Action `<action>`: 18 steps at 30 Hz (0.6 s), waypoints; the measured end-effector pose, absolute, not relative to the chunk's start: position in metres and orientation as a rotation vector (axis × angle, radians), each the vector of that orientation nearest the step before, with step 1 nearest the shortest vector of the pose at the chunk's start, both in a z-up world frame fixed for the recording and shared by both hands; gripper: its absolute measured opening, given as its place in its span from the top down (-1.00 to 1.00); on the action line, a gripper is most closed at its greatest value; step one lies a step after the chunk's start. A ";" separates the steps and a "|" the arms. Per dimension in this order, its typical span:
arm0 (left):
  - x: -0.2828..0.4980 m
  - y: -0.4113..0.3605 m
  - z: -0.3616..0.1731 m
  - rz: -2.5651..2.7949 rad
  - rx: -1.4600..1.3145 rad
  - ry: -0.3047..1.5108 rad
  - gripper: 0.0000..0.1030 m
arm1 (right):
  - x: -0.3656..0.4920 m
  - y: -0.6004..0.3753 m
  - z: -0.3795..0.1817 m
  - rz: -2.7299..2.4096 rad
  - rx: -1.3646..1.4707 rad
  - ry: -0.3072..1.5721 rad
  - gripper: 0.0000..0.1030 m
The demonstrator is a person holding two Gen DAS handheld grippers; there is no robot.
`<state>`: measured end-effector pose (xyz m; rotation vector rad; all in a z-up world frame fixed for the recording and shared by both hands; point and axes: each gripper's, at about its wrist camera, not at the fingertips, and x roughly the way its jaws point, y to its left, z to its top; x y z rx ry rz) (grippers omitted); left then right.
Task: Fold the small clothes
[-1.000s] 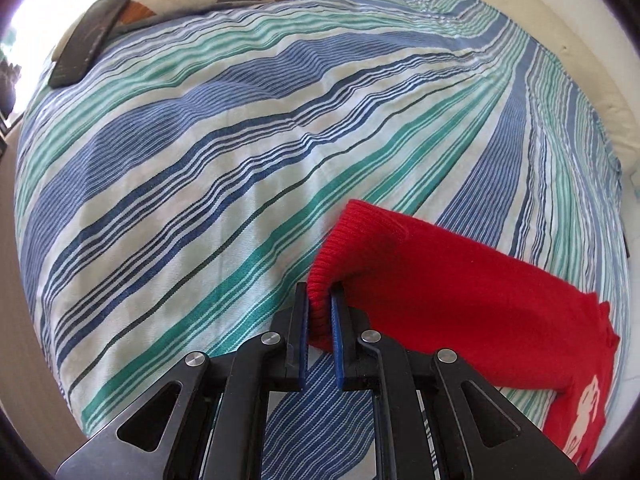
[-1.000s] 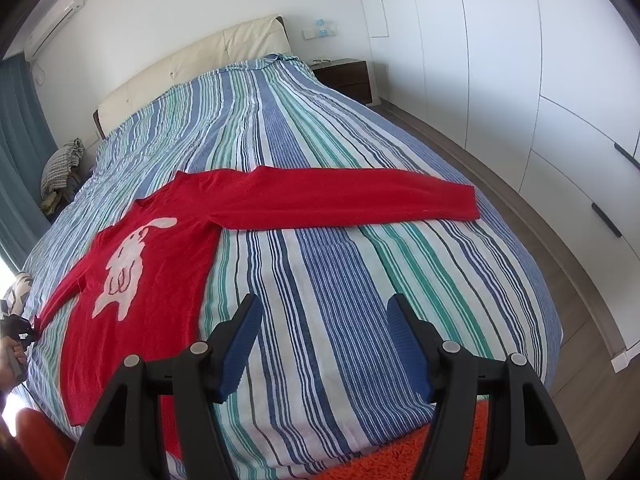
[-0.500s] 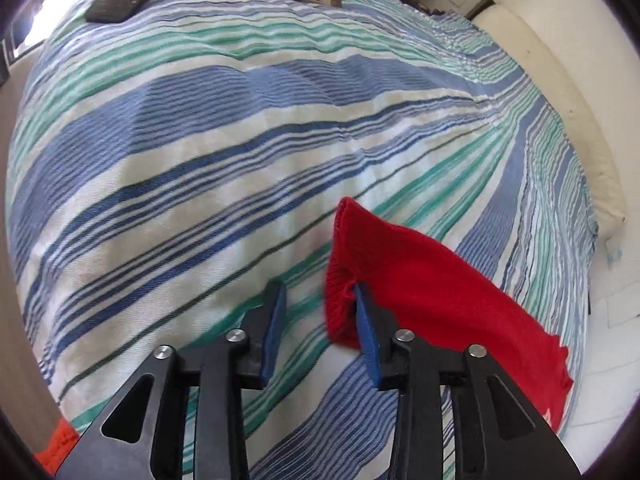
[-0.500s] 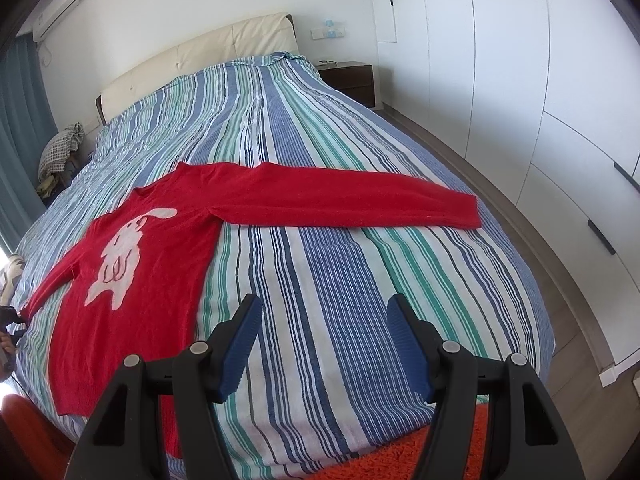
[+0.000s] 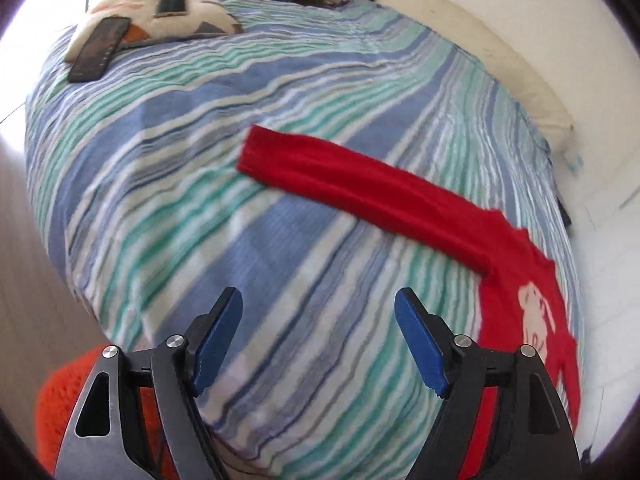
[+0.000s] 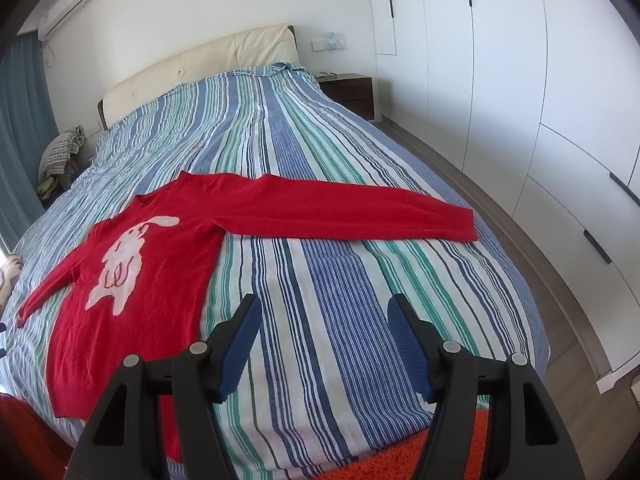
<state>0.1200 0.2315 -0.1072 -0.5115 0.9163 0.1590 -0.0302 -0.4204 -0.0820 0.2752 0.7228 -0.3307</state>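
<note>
A small red sweater (image 6: pixel 156 248) with a white rabbit print lies flat on the striped bed (image 6: pixel 320 280), both sleeves spread out. In the left wrist view its sleeve (image 5: pixel 352 192) stretches across the cover, cuff toward the left, with the rabbit print at the right (image 5: pixel 536 312). My left gripper (image 5: pixel 318 336) is open and empty, held back above the bed's near edge, apart from the sleeve. My right gripper (image 6: pixel 322 336) is open and empty above the foot of the bed, short of the other sleeve (image 6: pixel 360 212).
A patterned pillow (image 5: pixel 160 16) with a dark remote (image 5: pixel 100 48) and a phone on it lies at the far left of the bed. White wardrobes (image 6: pixel 520 80) line the right wall. An orange rug (image 6: pixel 420 456) lies below the bed's foot. A nightstand (image 6: pixel 352 88) stands by the headboard.
My left gripper opened and let go of the sleeve cuff, then drew back and up; the sleeve now lies flat on the bed. My right gripper stayed open, shifting slightly.
</note>
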 end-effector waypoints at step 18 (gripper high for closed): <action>0.141 0.136 -0.165 0.053 -0.152 1.051 -0.84 | -0.038 -0.437 -0.085 -0.360 0.364 0.706 -0.30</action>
